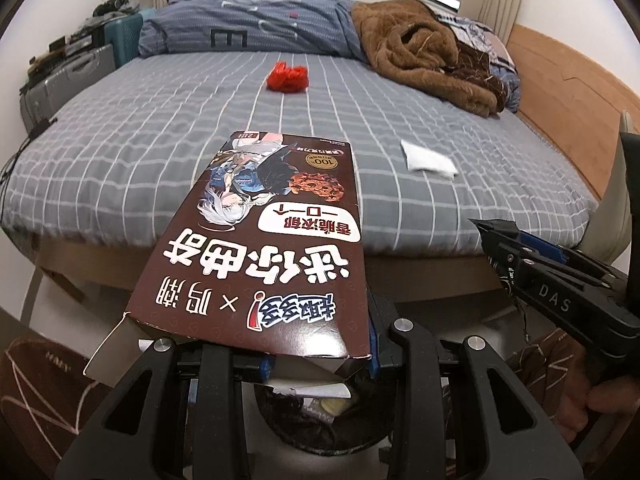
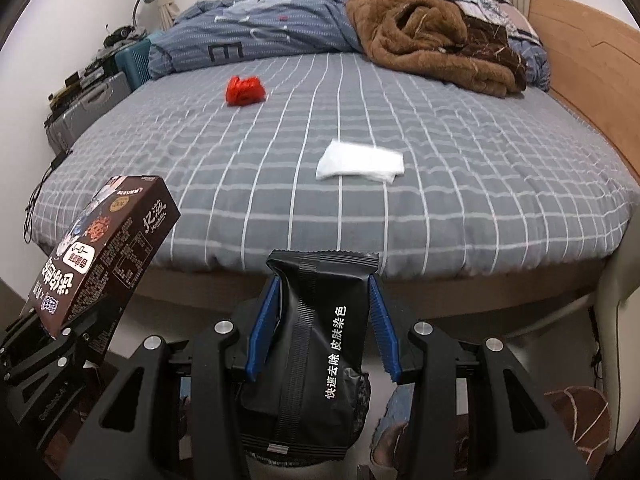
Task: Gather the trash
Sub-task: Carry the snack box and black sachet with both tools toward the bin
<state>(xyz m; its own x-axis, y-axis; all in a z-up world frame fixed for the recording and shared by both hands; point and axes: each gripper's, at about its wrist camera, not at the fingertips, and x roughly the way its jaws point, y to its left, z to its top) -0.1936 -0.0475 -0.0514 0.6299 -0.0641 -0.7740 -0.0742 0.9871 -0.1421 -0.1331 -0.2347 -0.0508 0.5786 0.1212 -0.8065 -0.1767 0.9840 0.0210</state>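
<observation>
Trash: brown cookie box point(image 1: 264, 248) and black packet point(image 2: 316, 320) held before the bed point(image 2: 440, 200).
Left gripper point(image 1: 316, 360): level, fingers clamped on box's open end.
Right gripper point(image 2: 320, 324): level, blue pads point(image 2: 262, 324) spread; packet between, contact unclear.

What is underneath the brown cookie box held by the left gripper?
Below the cookie box a dark round bin shows, with white paper scraps and a yellowish piece inside. The box and the left gripper cover the rest of the bin.
</observation>
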